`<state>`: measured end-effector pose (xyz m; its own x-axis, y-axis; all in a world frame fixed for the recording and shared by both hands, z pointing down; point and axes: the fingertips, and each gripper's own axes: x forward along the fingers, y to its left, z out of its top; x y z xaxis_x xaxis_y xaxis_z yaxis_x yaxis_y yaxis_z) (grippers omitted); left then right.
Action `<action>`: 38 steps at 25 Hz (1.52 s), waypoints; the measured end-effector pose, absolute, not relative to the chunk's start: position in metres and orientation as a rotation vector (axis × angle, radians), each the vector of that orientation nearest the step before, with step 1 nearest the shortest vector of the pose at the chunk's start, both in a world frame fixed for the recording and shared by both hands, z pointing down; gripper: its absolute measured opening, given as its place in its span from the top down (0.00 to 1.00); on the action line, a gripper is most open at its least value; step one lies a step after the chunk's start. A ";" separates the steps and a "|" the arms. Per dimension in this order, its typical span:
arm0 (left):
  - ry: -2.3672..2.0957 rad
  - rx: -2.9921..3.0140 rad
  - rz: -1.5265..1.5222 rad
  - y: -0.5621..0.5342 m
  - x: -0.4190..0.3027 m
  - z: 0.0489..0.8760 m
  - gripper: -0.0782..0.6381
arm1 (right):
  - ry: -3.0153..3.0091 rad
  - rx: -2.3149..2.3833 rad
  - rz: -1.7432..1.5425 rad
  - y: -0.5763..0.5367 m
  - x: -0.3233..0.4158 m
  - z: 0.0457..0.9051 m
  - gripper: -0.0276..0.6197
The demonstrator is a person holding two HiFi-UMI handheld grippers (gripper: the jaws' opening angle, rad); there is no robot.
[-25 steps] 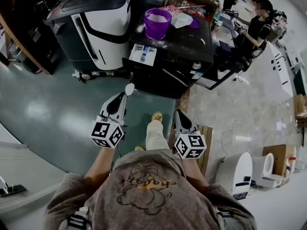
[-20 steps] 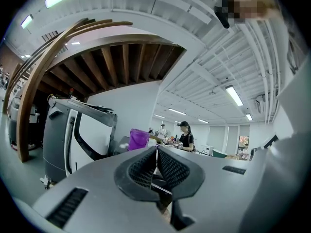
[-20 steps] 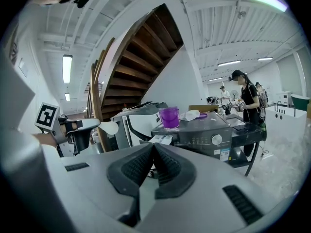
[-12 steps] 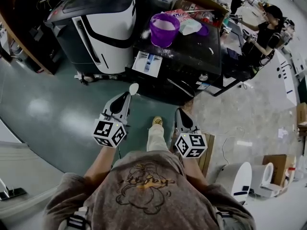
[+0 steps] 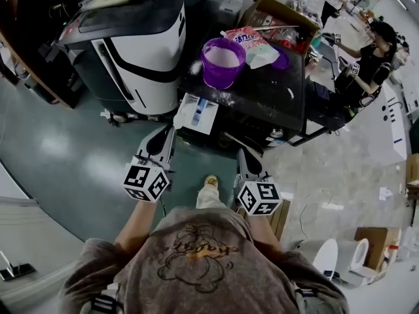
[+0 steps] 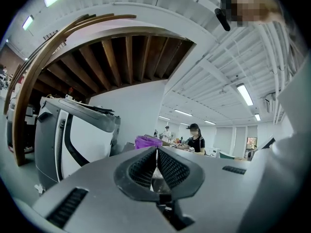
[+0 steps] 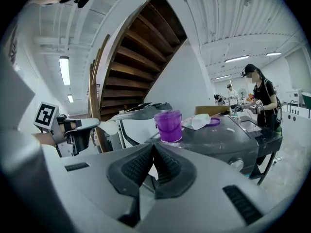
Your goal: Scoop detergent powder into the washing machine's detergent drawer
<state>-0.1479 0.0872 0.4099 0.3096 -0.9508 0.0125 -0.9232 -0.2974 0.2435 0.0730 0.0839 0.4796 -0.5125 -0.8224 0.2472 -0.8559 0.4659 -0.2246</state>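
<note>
Since 1.0 s ago the washing machine (image 5: 275, 103) and its pulled-out detergent drawer (image 5: 196, 112) have drawn nearer in the head view. The spoon (image 5: 179, 120), then well short of the drawer, now has its bowl just at the drawer's near-left corner.

Left gripper (image 5: 170, 131): grey shell, ribbed black pads, and a cube of black-and-white square markers behind. In its own view the pads (image 6: 144, 168) meet at the tips, with a pale sliver low between them. This is probably the spoon's handle, though the view there is poor. The spoon is white and smooth with a rounded bowl; I cannot tell whether it carries powder.

Right gripper (image 5: 243, 154): same build. The pads (image 7: 167, 169) are pressed together with nothing between them. It is held lower right of the drawer, apart from it.

The drawer is a white rectangular tray with a blue insert, projecting from the machine's dark front. The machine's top is flat, black and glossy, dusted with white spilled powder (image 5: 226, 98).

The purple bucket (image 5: 223, 63) is translucent plastic and round, with pale powder inside, and stands on the top near the left edge. Behind it lie a pink packet (image 5: 243, 39) — printed, but the text is too small to read — and a purple lid (image 5: 280, 59).

The floor (image 5: 59, 156) is green and glossy.
</note>
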 end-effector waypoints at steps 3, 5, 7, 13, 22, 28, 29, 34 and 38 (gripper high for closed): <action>-1.749 2.350 -0.207 0.054 -0.147 0.404 0.86 | -2.604 1.492 0.490 0.048 0.083 0.473 0.95; -1.765 2.341 -0.209 0.034 -0.145 0.400 0.86 | -2.607 1.488 0.492 0.026 0.090 0.471 0.95; -1.782 2.333 -0.207 0.016 -0.142 0.397 0.86 | -2.616 1.475 0.497 0.005 0.095 0.469 0.95; -1.822 2.304 -0.201 -0.032 -0.131 0.391 0.86 | -2.652 1.422 0.508 -0.053 0.104 0.466 0.95; -1.869 2.286 -0.188 -0.078 -0.127 0.383 0.86 | -2.686 1.363 0.524 -0.111 0.105 0.468 0.95; -1.858 2.323 -0.195 -0.109 -0.133 0.369 0.86 | -2.691 1.388 0.528 -0.136 0.103 0.466 0.95; -1.848 2.335 -0.194 -0.114 -0.133 0.368 0.86 | -2.686 1.408 0.531 -0.140 0.104 0.465 0.95; -1.784 2.396 -0.182 -0.139 -0.138 0.362 0.86 | -2.664 1.486 0.543 -0.155 0.103 0.464 0.95; -1.717 2.435 -0.181 -0.160 -0.142 0.357 0.86 | -2.655 1.518 0.540 -0.166 0.097 0.461 0.95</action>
<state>-0.1423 -0.1604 0.3569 0.3349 -0.9422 -0.0087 -0.9233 -0.3300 0.1963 0.0971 -0.1659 0.4614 -0.5217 -0.8291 0.2011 -0.8418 0.4619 -0.2794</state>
